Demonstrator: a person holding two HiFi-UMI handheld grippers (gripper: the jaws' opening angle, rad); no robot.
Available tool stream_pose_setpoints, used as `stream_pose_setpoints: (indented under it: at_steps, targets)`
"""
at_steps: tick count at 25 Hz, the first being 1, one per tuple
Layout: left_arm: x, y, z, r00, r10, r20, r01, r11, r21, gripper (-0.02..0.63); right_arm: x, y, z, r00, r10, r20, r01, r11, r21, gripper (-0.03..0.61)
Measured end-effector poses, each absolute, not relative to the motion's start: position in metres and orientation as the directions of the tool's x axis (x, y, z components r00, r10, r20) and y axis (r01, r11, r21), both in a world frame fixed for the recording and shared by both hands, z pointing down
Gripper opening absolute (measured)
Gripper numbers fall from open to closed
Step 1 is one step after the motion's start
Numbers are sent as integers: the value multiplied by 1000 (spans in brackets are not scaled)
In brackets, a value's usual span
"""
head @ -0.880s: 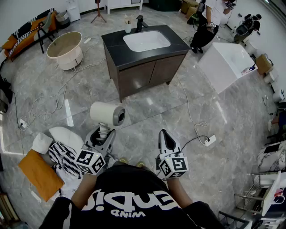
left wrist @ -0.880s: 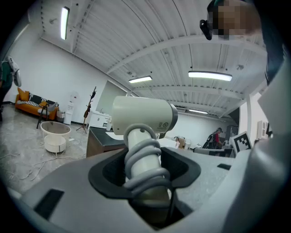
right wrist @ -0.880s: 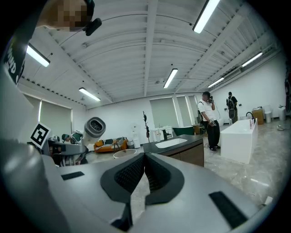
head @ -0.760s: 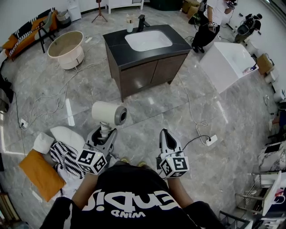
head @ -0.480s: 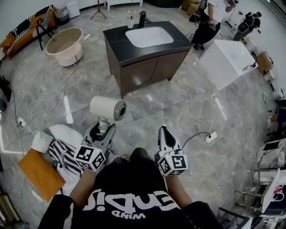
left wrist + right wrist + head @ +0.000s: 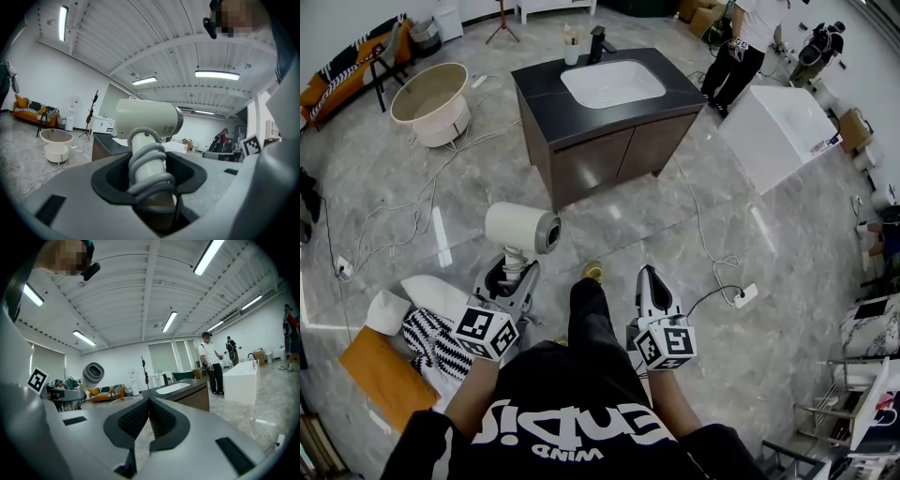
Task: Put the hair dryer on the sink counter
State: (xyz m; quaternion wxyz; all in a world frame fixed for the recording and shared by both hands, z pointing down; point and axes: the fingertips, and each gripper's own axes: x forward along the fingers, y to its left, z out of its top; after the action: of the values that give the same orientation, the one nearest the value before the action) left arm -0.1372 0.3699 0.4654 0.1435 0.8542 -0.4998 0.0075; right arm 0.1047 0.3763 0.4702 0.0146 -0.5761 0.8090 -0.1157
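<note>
Grey floor (image 6: 609, 225) separates the person from the sink counter (image 6: 546, 108); a leg (image 6: 586, 305) has just swung forward, so the approach continues. On the left gripper (image 6: 512, 274), fingers clench the hair dryer (image 6: 517, 228) handle, carried aloft; right gripper (image 6: 646, 277) fingers rest closed, empty.

Lower end of the handle of the cream-white barrel-shaped hair dryer (image 6: 522, 228): sunk out of sight between the black-padded fingers (image 6: 112, 174) of the left gripper (image 6: 516, 270). In the left gripper view, handle base lost behind the coiled grey cord (image 6: 147, 159). Small grey print on the barrel: too small to read. Standing person in white top and dark trousers (image 6: 748, 42): cut off at the head view's top edge. Contents of the small pale cup (image 6: 572, 49) beside the black tap (image 6: 598, 42) on the dark stone sink counter (image 6: 546, 112): too small to tell.
</note>
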Motion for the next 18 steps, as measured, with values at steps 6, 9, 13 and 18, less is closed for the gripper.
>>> stream_pose_setpoints:
  at_steps: [6, 9, 13, 18]
  targets:
    - [-141, 312, 473, 493, -852, 176, -861, -448, 242, 222, 105, 316, 473, -330, -939, 102, -929, 303, -212, 23]
    - [-137, 273, 473, 488, -853, 184, -863, -441, 244, 222, 110, 278, 474, -334, -936, 110, -927, 305, -216, 23]
    - [-129, 216, 467, 484, -854, 192, -865, -433, 253, 222, 116, 223, 472, -355, -926, 129, -921, 323, -218, 23]
    - [-118, 143, 462, 470, -859, 203, -871, -413, 267, 222, 121, 150, 465, -388, -911, 140, -909, 352, -225, 23]
